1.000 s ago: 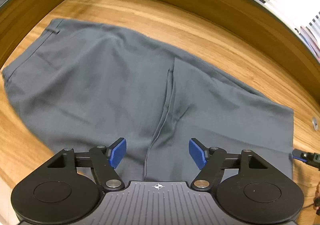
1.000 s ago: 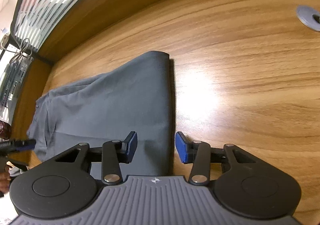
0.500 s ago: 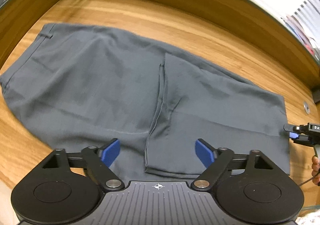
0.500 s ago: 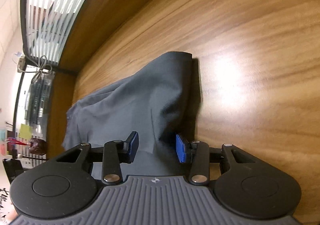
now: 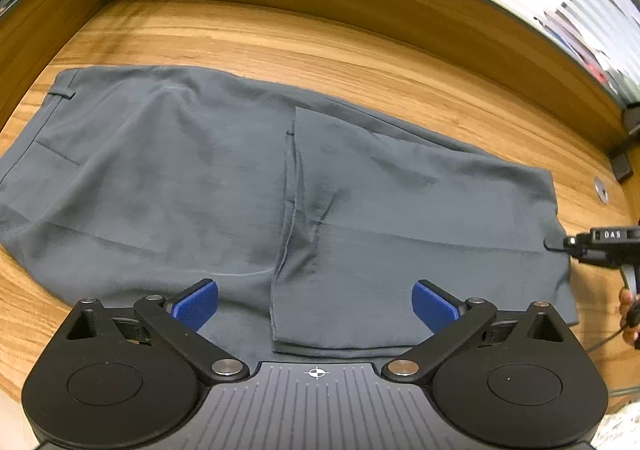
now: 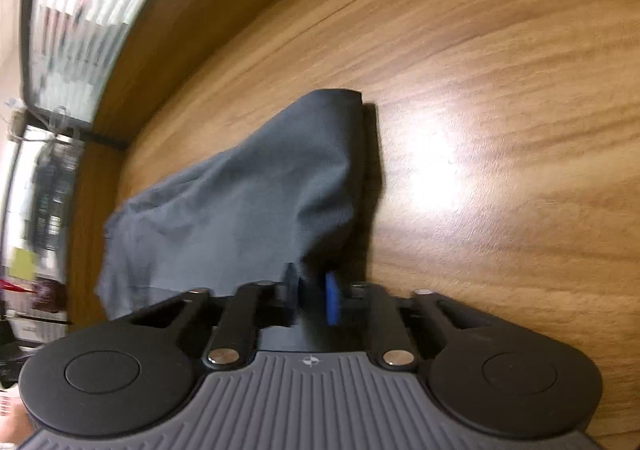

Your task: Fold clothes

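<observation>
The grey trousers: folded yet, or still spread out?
Folded once. The trousers lie flat on the table, legs doubled back, hems ending mid-garment. The right gripper pinches the fold edge.

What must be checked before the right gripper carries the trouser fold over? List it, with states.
1. Right gripper shut on the trousers: ok, cloth is pinched between the pads.
2. Both layers of the folded edge caught: cannot tell.
3. Left gripper free of cloth: ok, wide open above the near edge.
4. Hem of the folded-back leg lying flat: not ok, wrinkles beside it.
5. Waistband end lying flat on the table: ok.
</observation>
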Tool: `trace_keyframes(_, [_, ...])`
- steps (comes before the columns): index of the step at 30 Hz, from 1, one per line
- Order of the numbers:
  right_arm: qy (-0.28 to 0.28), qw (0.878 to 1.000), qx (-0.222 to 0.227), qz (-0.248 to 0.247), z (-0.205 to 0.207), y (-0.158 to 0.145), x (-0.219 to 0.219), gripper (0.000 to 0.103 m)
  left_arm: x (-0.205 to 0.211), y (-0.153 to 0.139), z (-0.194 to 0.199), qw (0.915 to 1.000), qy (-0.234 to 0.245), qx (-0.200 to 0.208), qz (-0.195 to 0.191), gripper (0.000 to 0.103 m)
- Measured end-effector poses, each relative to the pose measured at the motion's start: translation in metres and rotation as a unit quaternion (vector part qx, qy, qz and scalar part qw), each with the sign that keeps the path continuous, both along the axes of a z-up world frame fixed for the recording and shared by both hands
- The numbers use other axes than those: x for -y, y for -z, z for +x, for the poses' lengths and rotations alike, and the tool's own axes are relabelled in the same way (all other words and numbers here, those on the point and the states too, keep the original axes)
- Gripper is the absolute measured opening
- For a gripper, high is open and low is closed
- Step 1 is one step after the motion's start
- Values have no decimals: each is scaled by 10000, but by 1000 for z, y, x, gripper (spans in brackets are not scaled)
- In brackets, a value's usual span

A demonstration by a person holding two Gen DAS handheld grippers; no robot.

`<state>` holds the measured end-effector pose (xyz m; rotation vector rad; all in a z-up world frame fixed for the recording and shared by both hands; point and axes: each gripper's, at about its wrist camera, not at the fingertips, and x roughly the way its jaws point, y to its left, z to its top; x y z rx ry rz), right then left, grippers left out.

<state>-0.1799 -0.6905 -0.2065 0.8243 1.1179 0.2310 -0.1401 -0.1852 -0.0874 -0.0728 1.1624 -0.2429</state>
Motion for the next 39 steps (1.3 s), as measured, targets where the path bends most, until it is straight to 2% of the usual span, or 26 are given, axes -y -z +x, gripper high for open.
trace_keyframes(4, [250,9994,-1,-247,-11,-12,7,5,9,-1,-6,9999,90,66,57,103])
trace_keyframes(7, [432,9981,-22,-429,-23,-22,23,5,18,1,-9,9999,110,51,12,103])
trace_keyframes(10, [470,9955,-72,-820,-35,-34,44,2,27,5,-12,9999,131,-18,-73,103])
trace_keyframes(16, [1001,9834,-123,-1508,-66,-60,109,0,51,11,-18,9994,284,-54,-208,103])
trace_keyframes(21, [1304,9784,-125,-1596,-89,-77,160,0,65,12,-19,9988,362,-37,-341,103])
trace_keyframes(26, [1380,9763,-46,-1666,-102,-88,169,8,82,17,-17,9979,481,66,-436,103])
trace_keyframes(28, [1396,9764,-8,-1648,-105,-88,166,19,92,21,-14,9975,550,112,-420,101])
trace_keyframes(29, [1379,9771,12,-1619,-106,-89,162,23,95,22,-12,9973,591,132,-427,98])
trace_keyframes(31, [1300,9779,32,-1636,-107,-90,155,37,105,26,-7,9968,670,108,-432,89])
trace_keyframes(33, [1193,9789,38,-1659,-109,-90,145,44,114,31,-2,9964,745,74,-406,77])
trace_keyframes(37, [1050,9804,35,-1664,-113,-89,127,47,129,44,8,9955,909,89,-239,66])
trace_keyframes(39, [1047,9808,21,-1643,-117,-87,120,47,133,52,13,9957,917,36,-132,54])
